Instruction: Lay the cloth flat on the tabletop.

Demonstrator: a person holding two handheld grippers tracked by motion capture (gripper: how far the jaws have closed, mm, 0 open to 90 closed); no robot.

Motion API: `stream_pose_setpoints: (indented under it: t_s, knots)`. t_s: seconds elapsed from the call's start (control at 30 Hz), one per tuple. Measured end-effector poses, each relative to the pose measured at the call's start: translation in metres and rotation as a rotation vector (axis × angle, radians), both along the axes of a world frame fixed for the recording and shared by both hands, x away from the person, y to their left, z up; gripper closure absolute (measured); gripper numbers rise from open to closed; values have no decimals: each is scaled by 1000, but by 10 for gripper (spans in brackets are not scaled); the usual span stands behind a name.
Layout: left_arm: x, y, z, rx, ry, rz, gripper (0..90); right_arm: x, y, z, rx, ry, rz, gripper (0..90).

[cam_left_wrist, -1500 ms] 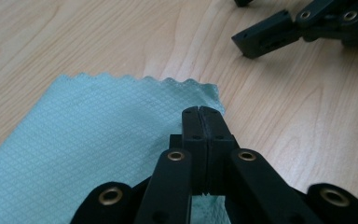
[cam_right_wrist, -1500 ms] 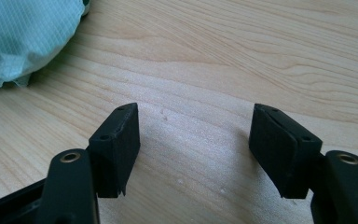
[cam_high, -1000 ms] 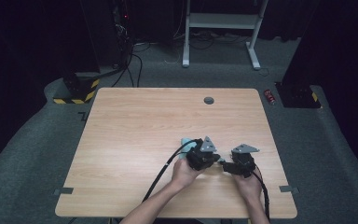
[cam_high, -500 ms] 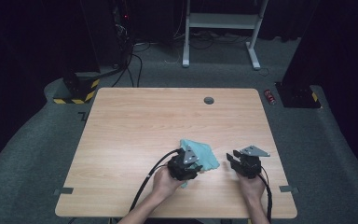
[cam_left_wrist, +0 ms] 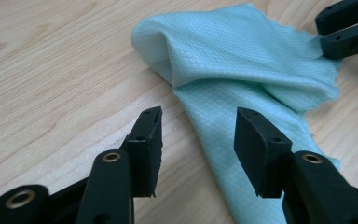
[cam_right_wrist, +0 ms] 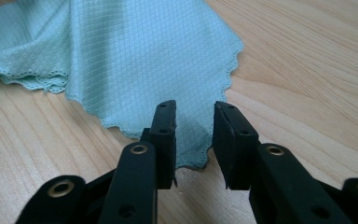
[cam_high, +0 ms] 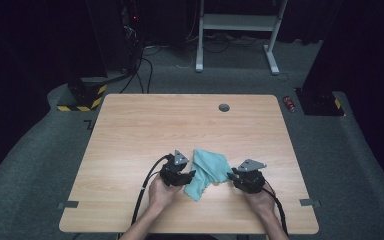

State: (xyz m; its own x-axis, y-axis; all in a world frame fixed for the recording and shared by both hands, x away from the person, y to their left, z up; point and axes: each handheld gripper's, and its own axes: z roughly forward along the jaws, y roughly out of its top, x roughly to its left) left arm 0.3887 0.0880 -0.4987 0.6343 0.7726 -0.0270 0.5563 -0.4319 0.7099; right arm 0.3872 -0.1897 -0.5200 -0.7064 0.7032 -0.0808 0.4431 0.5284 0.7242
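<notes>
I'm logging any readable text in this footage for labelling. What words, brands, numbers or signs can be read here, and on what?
None can be read.
The teal waffle-weave cloth has no tag or print showing.
The light wooden table has none.
The left gripper and right gripper show no markings on their black jaws.
The small red object on the floor is too small to read.
</notes>
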Motion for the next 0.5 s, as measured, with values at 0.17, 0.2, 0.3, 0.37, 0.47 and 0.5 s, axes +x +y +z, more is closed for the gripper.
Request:
stream_pose_setpoints:
  t_s: [0.17, 0.2, 0.3, 0.37, 0.47, 0.5]
  knots:
    - [10, -8, -7, 8, 40, 4, 551, 1, -4, 0, 22, 17, -11, 887]
    - [14, -11, -9, 25, 49, -9, 577, 2, -5, 0, 25, 20, -12, 890]
    - [18, -19, -10, 29, 76, -38, 699, 0, -5, 0, 9, 12, -22, 895]
    - [20, -21, -10, 23, 76, -40, 790, -2, -5, 0, 0, 6, -33, 898]
    - [21, -19, -9, 23, 75, -45, 887, -3, -8, 1, 1, -2, -55, 900]
    - [21, -16, -4, 34, 55, -50, 892, -4, -9, 1, 10, -10, -60, 900]
